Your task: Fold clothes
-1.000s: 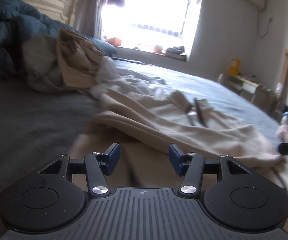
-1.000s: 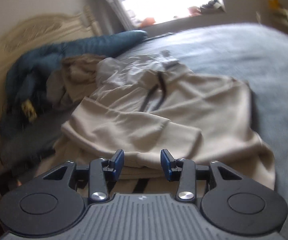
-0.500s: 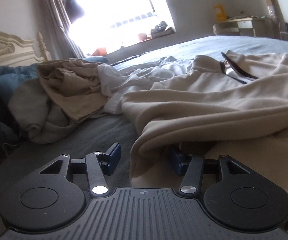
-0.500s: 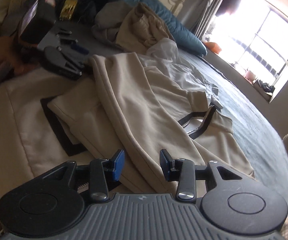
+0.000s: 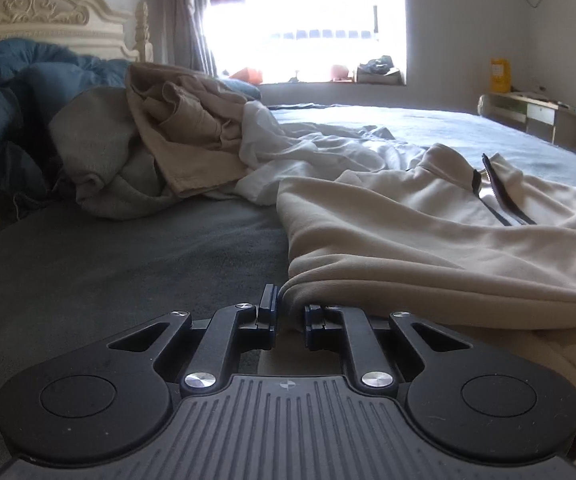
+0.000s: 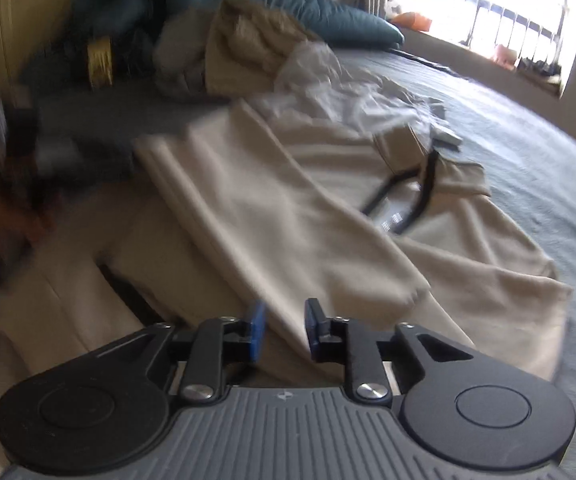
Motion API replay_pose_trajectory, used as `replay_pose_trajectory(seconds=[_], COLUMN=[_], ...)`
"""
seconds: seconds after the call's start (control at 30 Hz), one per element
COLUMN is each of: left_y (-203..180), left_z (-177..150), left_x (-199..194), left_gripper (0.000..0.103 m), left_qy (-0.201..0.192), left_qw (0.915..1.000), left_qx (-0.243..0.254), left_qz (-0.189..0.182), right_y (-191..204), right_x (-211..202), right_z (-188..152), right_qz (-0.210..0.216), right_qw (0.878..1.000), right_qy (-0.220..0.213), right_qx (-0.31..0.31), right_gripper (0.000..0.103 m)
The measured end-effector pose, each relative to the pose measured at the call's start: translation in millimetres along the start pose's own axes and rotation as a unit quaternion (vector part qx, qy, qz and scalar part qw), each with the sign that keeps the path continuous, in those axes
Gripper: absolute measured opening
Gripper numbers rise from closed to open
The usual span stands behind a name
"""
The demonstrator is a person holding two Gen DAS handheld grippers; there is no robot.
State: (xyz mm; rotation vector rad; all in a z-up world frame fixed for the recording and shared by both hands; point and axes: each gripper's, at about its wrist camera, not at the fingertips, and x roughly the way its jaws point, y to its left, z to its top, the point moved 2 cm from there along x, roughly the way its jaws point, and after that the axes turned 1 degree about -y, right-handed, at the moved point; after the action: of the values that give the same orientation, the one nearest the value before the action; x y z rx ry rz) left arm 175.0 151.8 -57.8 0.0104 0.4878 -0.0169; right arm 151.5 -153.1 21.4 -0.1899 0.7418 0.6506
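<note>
A beige zip-neck sweatshirt (image 5: 427,232) lies spread on the grey bed (image 5: 128,264), its black zipper (image 5: 499,196) facing up. My left gripper (image 5: 289,312) sits low at the garment's near left edge. Its jaws are closing, and a rolled fold of the beige fabric is pinched between the pads. In the right wrist view, which is blurred, the sweatshirt (image 6: 327,208) has a long folded band running down to my right gripper (image 6: 284,324). That gripper stands partly open above the cloth, and the band passes under the gap without being pressed.
A heap of tan and grey clothes (image 5: 176,136) and a white garment (image 5: 307,152) lie beyond the sweatshirt. A blue duvet (image 5: 28,84) is bunched against the cream headboard (image 5: 40,12). A low desk (image 5: 527,112) stands by the far wall.
The left gripper's jaws have come together on the sweatshirt's edge fold, and it has shifted low along the bed. The right gripper has swung and rolled, keeping the same gap.
</note>
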Motion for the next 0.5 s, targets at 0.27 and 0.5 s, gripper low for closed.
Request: replay_pose_trajectory(seconds=[0.27, 0.5], left_y=[5, 16], left_z=[-11, -18], left_x=[7, 11], left_gripper=[0.012, 0.012], left_qy=[0.003, -0.007], left_qw=[0.9983, 0.9962], left_qx=[-0.058, -0.085], left_qz=[0.006, -0.019], right_y=[9, 7], right_x=[94, 242], right_z=[141, 196], right_qz=[0.089, 0.082], right_qw=[0.996, 0.990], right_qy=[-0.011, 0.080], right_qx=[0.031, 0.077], right_gripper=[0.055, 0.055])
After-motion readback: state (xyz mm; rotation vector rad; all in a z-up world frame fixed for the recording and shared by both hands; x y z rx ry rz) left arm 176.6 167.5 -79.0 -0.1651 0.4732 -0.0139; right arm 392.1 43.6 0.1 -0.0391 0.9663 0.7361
